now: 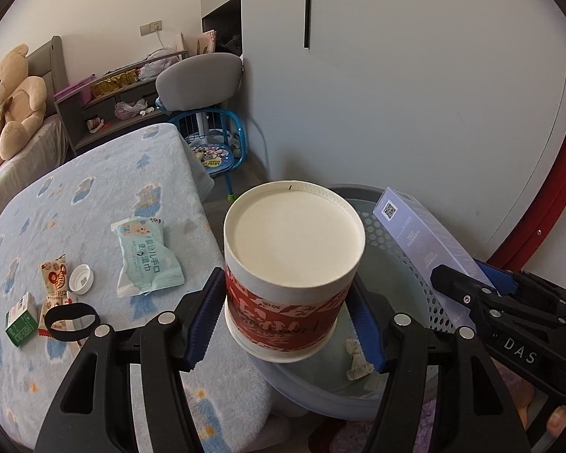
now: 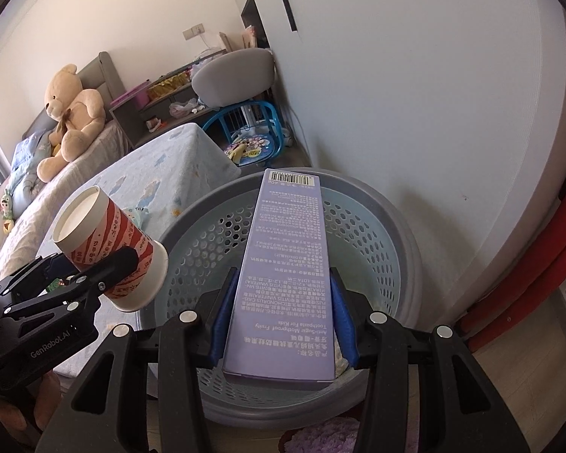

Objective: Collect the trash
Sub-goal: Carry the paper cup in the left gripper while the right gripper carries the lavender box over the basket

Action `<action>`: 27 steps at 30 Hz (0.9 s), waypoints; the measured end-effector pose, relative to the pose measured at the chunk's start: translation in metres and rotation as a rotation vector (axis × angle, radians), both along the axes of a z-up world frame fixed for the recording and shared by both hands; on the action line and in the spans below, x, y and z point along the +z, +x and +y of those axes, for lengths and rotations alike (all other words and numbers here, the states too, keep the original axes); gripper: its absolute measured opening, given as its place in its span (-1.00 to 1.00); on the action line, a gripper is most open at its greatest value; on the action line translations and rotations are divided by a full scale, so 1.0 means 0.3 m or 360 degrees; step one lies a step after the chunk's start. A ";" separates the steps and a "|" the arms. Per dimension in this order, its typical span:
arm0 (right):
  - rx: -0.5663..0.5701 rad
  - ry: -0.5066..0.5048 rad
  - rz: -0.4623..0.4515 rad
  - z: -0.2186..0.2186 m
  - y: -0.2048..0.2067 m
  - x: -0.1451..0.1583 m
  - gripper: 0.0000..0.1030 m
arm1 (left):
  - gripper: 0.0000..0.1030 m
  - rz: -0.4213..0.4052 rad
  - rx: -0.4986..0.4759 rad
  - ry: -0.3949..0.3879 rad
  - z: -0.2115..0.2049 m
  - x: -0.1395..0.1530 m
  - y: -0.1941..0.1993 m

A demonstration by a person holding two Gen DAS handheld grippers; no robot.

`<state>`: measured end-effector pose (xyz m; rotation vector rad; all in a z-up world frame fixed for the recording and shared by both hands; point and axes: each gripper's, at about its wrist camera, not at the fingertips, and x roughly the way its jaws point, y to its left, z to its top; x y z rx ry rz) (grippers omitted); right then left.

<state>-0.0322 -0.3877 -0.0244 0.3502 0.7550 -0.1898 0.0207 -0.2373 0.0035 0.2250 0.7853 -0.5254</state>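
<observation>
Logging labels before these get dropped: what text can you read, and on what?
"Toothpaste For Kids", "Anti-Sugar Mothproof Fruity": long lilac cardboard box, held by right gripper.
"GenRobot.AI": left gripper.
"DAS": right gripper's body.
Red-and-white paper cup, pale green wipes packet: unreadable.

A: How was the scene lit?

B: Soft, even daylight filled both wrist views. The wall (image 2: 415,94) was bright without glare, and shadows were faint.

A: Any image defects?

B: Strong fisheye curvature bent straight lines toward the edges, and a dark vignette ringed each frame. The centres were sharp, and the printing on the purple box (image 2: 286,264) was legible.
</observation>
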 end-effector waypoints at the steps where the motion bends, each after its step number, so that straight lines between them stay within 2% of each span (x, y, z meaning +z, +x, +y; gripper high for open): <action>1: 0.0001 -0.0006 0.0004 -0.002 0.005 -0.003 -0.13 | 0.19 0.0001 -0.0001 0.0005 -0.008 -0.005 0.002; 11: -0.0001 -0.0031 0.0063 -0.016 0.028 -0.045 -0.13 | 0.19 0.0049 0.0018 0.0061 -0.046 -0.058 0.032; 27: -0.0012 -0.0025 0.0078 -0.018 0.031 -0.050 -0.13 | 0.19 0.0080 0.0031 0.0077 -0.072 -0.078 0.057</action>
